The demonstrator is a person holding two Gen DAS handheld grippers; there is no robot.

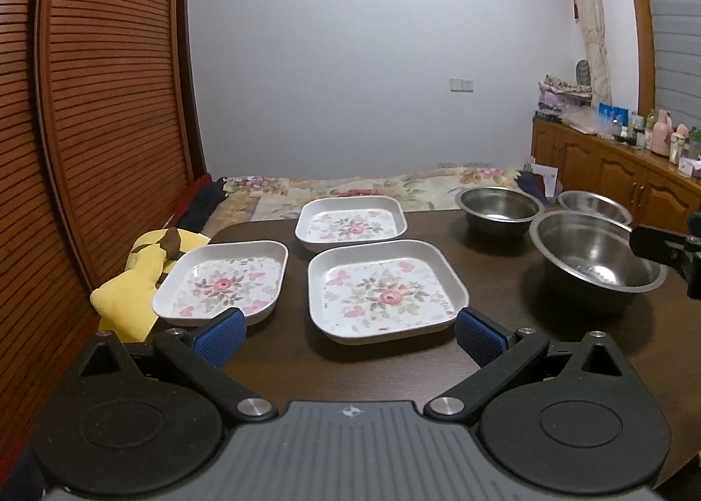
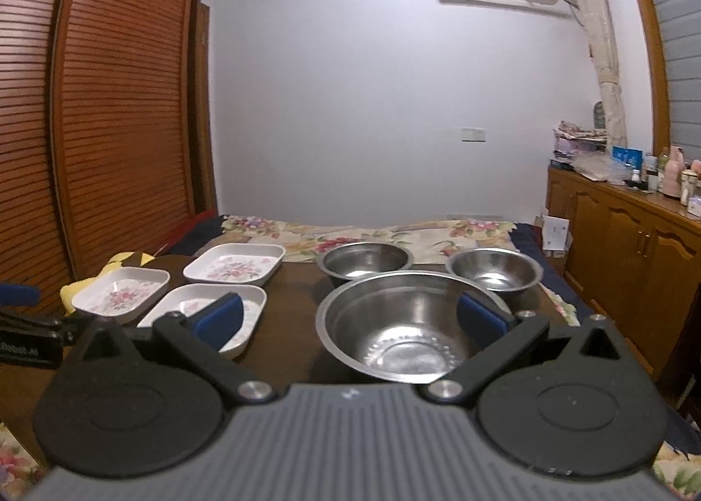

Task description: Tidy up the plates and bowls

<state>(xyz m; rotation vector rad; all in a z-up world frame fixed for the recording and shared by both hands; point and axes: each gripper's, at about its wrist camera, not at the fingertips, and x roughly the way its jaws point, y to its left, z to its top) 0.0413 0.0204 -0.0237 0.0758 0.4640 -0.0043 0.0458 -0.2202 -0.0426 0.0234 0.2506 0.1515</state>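
Observation:
Three square white plates with pink flower prints lie on the dark table [image 1: 495, 325]: a near plate [image 1: 383, 290], a left plate [image 1: 223, 279] and a far plate [image 1: 352, 222]. Three steel bowls stand to the right: a large bowl [image 2: 403, 325] [image 1: 598, 253], a far-left bowl [image 2: 366, 260] [image 1: 499, 205] and a far-right bowl [image 2: 495, 268] [image 1: 593, 205]. My left gripper [image 1: 350, 332] is open just in front of the near plate. Wide open too, my right gripper [image 2: 350, 321] has its right pad over the large bowl's rim and its left pad over the near plate [image 2: 206, 308].
A yellow cloth [image 1: 131, 282] hangs at the table's left edge beside the slatted wooden wardrobe [image 1: 96, 106]. A bed with a floral cover [image 1: 350, 187] lies behind the table. A wooden cabinet [image 2: 626, 255] with bottles runs along the right wall.

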